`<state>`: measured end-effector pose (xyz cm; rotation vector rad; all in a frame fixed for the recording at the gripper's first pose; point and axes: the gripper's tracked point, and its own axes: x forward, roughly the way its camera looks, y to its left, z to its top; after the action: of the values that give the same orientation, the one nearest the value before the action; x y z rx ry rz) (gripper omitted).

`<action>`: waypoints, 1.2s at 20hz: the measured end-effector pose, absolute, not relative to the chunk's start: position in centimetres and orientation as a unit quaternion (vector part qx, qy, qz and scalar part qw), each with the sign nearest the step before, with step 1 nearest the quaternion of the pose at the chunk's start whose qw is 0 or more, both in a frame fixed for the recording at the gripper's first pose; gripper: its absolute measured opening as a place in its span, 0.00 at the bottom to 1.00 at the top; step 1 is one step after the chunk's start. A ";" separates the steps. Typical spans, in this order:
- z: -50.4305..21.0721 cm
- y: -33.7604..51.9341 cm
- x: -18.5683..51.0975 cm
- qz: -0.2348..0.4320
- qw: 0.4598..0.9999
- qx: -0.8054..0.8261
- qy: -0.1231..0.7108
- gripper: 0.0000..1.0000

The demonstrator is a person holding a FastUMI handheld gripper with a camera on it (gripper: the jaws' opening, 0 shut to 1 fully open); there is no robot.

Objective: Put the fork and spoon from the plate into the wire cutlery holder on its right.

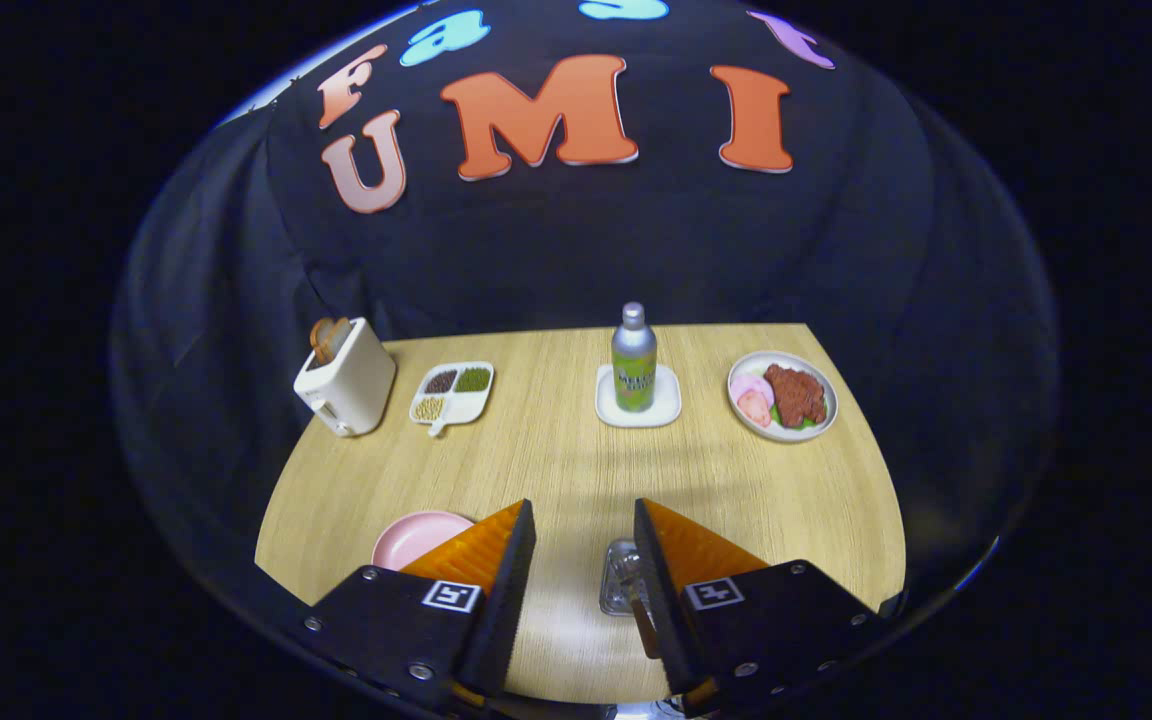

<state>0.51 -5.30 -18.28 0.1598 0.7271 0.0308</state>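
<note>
My gripper [584,510] hovers open above the near part of the wooden table [556,460], with nothing between its fingers. A pink plate [414,535] lies just left of the left finger, which hides part of it; the part I see is bare. The wire cutlery holder [619,580] stands close against the inner side of the right finger. A utensil with a brownish handle [643,622] sticks out of the holder. I cannot tell whether it is the fork or the spoon, and the finger hides the rest of the holder.
Beyond the fingers, across the far side of the table: a white toaster [346,385] with bread, a divided dish of beans [453,392], a bottle [633,360] on a white coaster, and a plate of food [782,396].
</note>
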 end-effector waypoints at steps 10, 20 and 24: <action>-7.6 -5.7 2.9 -0.024 0.991 0.027 0.129 0.97; -4.2 -4.6 4.1 -0.002 0.997 0.044 0.059 0.97; -3.6 -5.4 4.3 -0.002 0.997 0.054 0.046 0.97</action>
<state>4.33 -5.38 -3.63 0.1082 0.0923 -0.0033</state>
